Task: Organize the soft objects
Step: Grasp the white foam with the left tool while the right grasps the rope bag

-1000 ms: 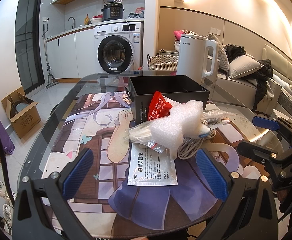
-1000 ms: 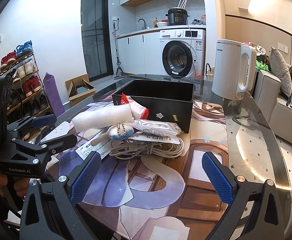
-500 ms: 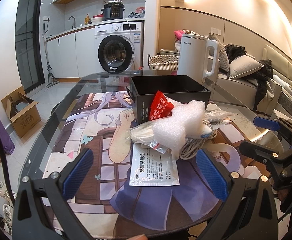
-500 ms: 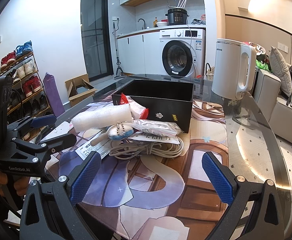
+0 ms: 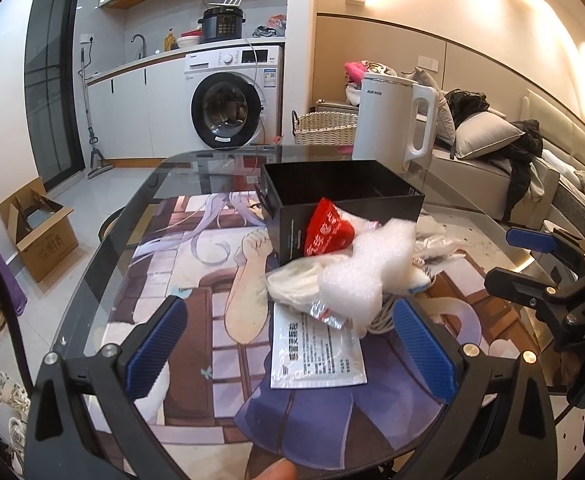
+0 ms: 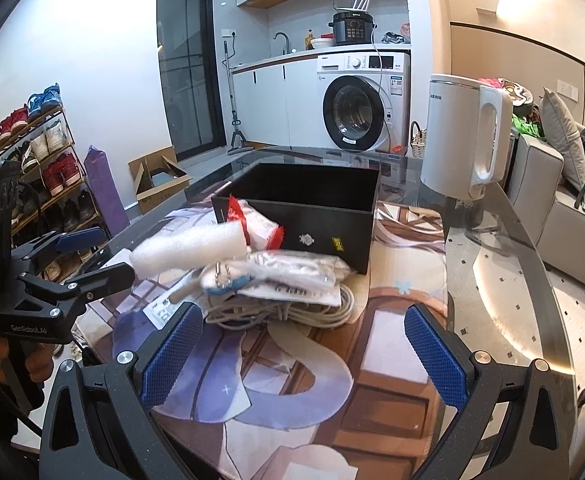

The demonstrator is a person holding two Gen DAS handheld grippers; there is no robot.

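Observation:
A heap of soft things lies on the printed table mat [image 5: 196, 280] in front of an open black box [image 5: 344, 200] [image 6: 316, 204]. On top is a white foam sheet [image 5: 366, 276] [image 6: 190, 250], with a red snack packet [image 5: 328, 232] [image 6: 238, 212] leaning on the box. Under them are a clear bag [image 5: 292, 284], a small plush toy [image 6: 224, 280], a white sachet [image 5: 316, 354] and a coiled white cable [image 6: 284, 308]. My left gripper [image 5: 292, 354] is open just short of the sachet. Also open, my right gripper [image 6: 304, 356] hangs near the cable. Neither holds anything.
A white kettle [image 5: 396, 120] [image 6: 466, 136] stands behind the box on the glass table [image 6: 504, 288]. Each gripper shows in the other's view, the right gripper [image 5: 552, 276] at the right and the left gripper [image 6: 52, 276] at the left. A cardboard box [image 5: 38, 228] sits on the floor.
Both grippers have drifted slightly closer to the heap, so it looks a little nearer and more centred. Nothing on the table has moved.

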